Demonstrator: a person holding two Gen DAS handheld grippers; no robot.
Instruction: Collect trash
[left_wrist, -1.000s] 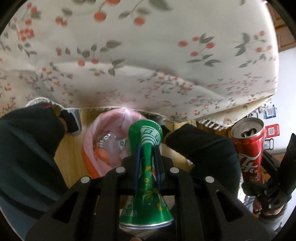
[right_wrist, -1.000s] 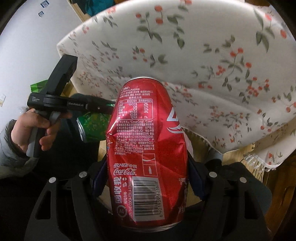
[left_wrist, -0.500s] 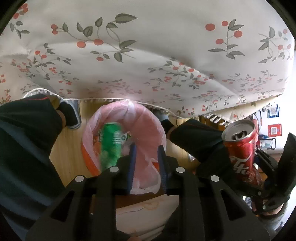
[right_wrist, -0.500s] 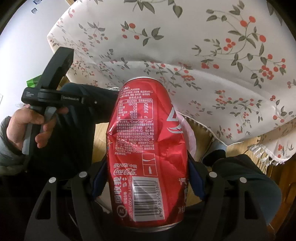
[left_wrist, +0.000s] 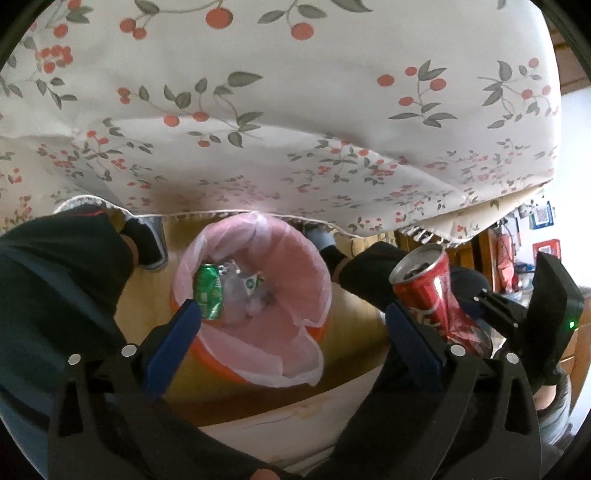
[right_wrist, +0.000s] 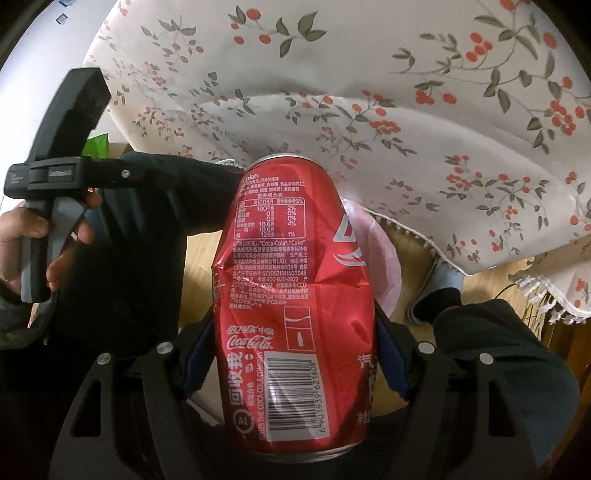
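Your left gripper (left_wrist: 295, 321) has opened wide and is now empty; the green can (left_wrist: 209, 291) it held a second ago lies inside the pink-lined bin (left_wrist: 295, 258). Your right gripper (right_wrist: 295, 354) keeps the dented red can (right_wrist: 295, 295) clamped, so that one probably goes in next

We are reading white "Coca-Cola" script on dented red can (right_wrist: 295, 314), plus "THE COCA-COLA COMPANY", circled "AL" and barcode digits 6901939621608. We are making out nutrition figures: 180, 10.6, 2%, 4%. Print on green can (left_wrist: 209, 291) staying illegible.
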